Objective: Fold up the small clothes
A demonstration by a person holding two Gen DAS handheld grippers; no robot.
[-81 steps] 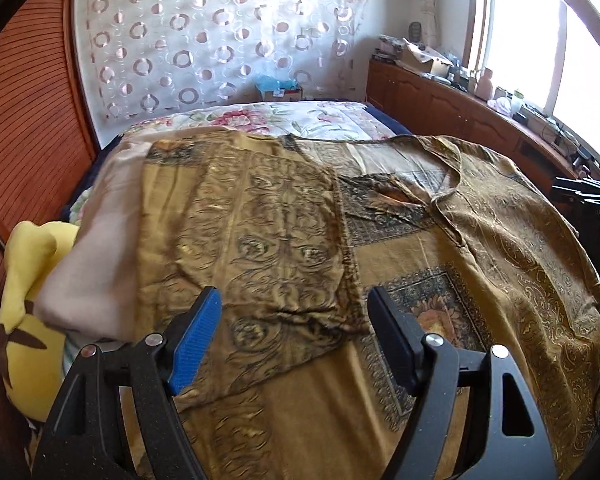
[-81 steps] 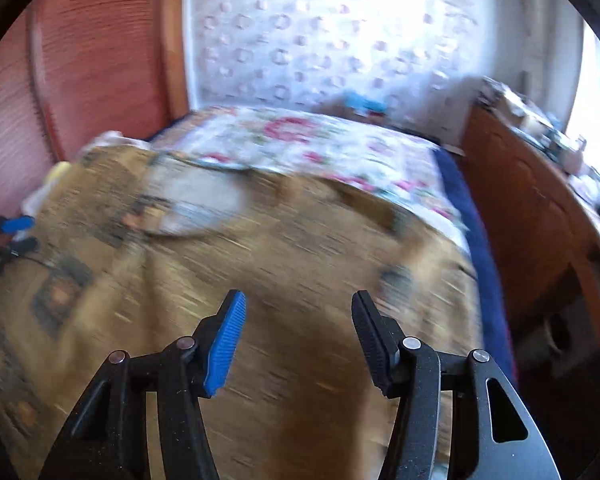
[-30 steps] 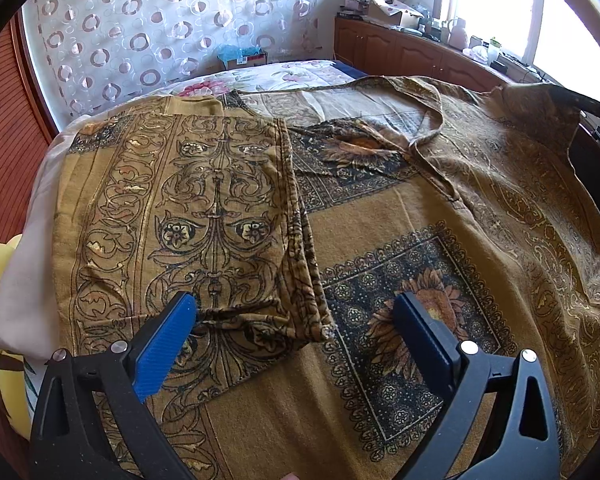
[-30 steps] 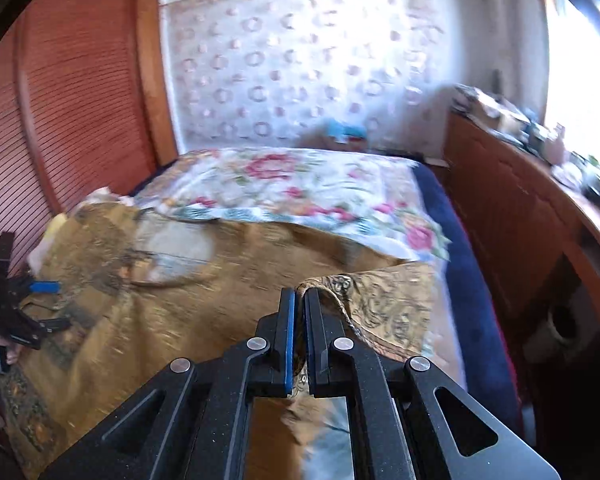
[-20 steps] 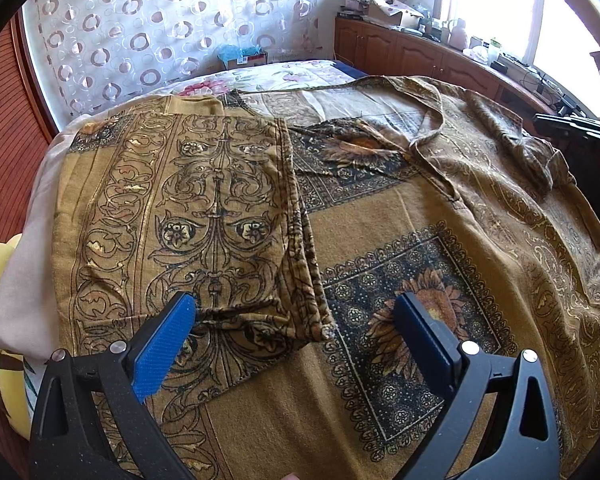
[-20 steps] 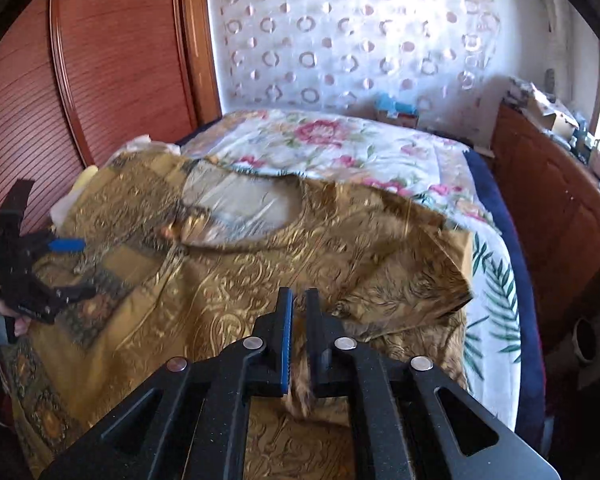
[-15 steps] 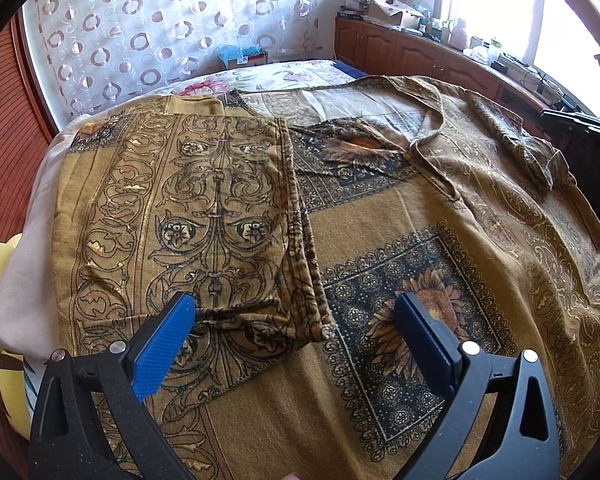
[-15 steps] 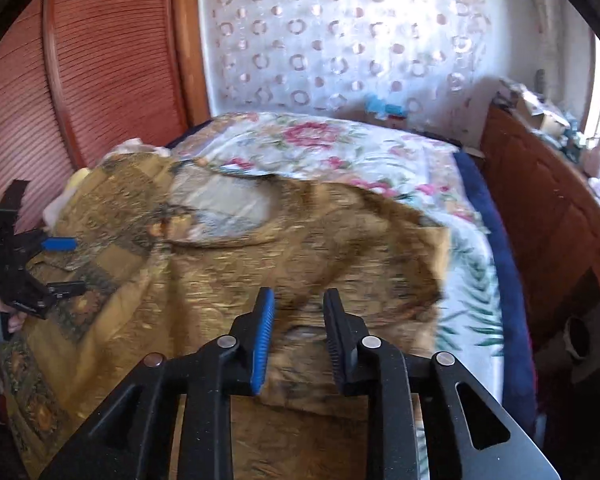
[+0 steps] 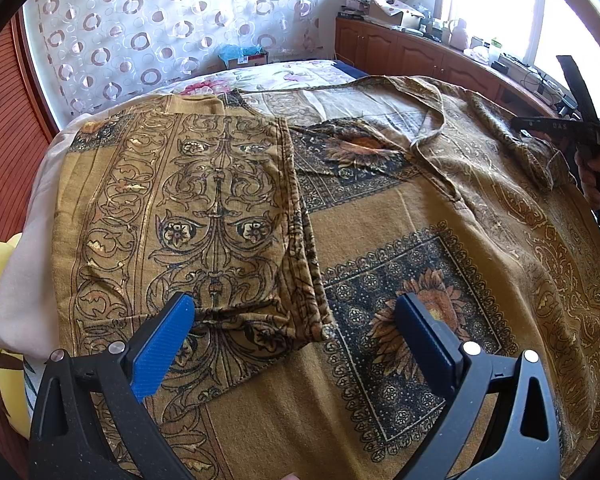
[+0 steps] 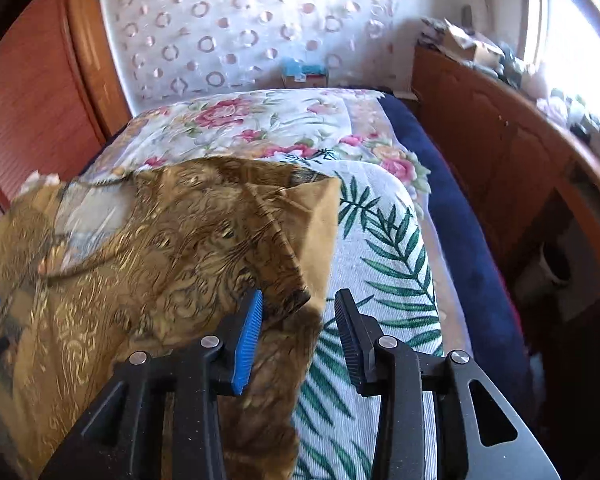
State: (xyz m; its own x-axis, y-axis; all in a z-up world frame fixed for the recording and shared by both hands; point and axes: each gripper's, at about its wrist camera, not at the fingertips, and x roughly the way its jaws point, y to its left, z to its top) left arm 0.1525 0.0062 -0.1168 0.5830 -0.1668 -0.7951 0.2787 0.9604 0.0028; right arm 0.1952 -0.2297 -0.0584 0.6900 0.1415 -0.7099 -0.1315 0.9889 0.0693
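**Right sleeve let go, left side already folded**

The right gripper stands partly open, its jaws having just been opening; the folded-in sleeve edge lies between them, close to the blue pad, but it no longer looks pinched. The left gripper hangs wide open with nothing in it, above the near hem of the left flap, which is already turned over onto the body of the garment.

The garment, a mustard printed top, lies spread on the bed, its right side bunched and only loosely turned inward.

To do this step well, the right gripper should pull clear without dragging the cloth, then take the sleeve or side seam again and lay it flat across the middle to mirror the left flap, with the edges parallel. The left gripper could press the middle down so that the cloth does not slide.

The right wrist view is smeared, so the lie of the sleeve is probably a loose heap rather than a clean fold. The garment's near hem is cut off behind both grippers, and in the left wrist view the right gripper shows only as a dark shape at the edge.
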